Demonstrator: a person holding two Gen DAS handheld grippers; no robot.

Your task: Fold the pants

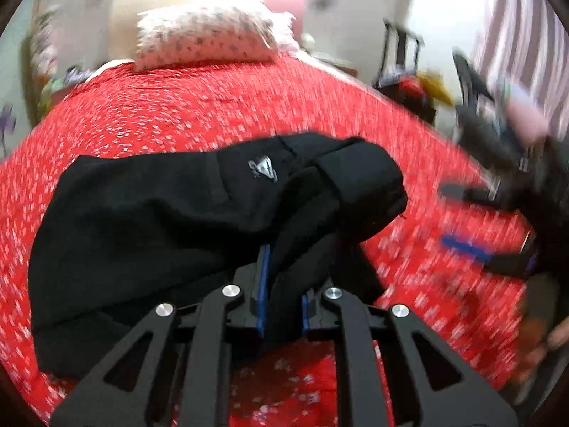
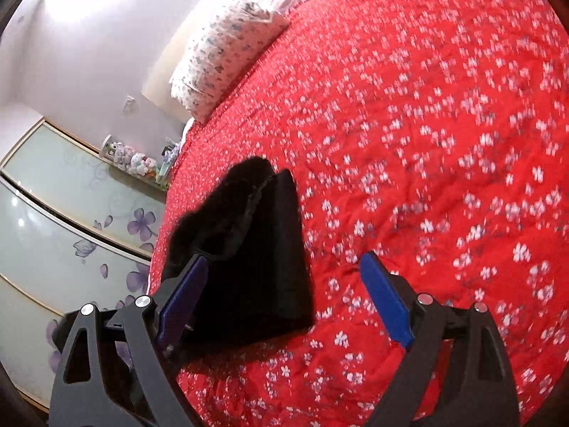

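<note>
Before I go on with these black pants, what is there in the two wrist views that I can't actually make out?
- Left wrist view: the left gripper is shut on the black fabric pants; the cloth hides its fingertips.
- Left wrist view: the right gripper, jaws open, is smeared by motion blur.
- Right wrist view: the pants' near end is hidden behind the left finger.

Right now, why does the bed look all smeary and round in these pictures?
Left wrist view: motion blur streaks the red bedspread, and the right tongs are smeared; the black pants stay fairly sharp. Right wrist view: milder blur on the bedspread, glare on the glossy wardrobe door. Both views: the fisheye lens bulges everything and darkens the corners.
</note>
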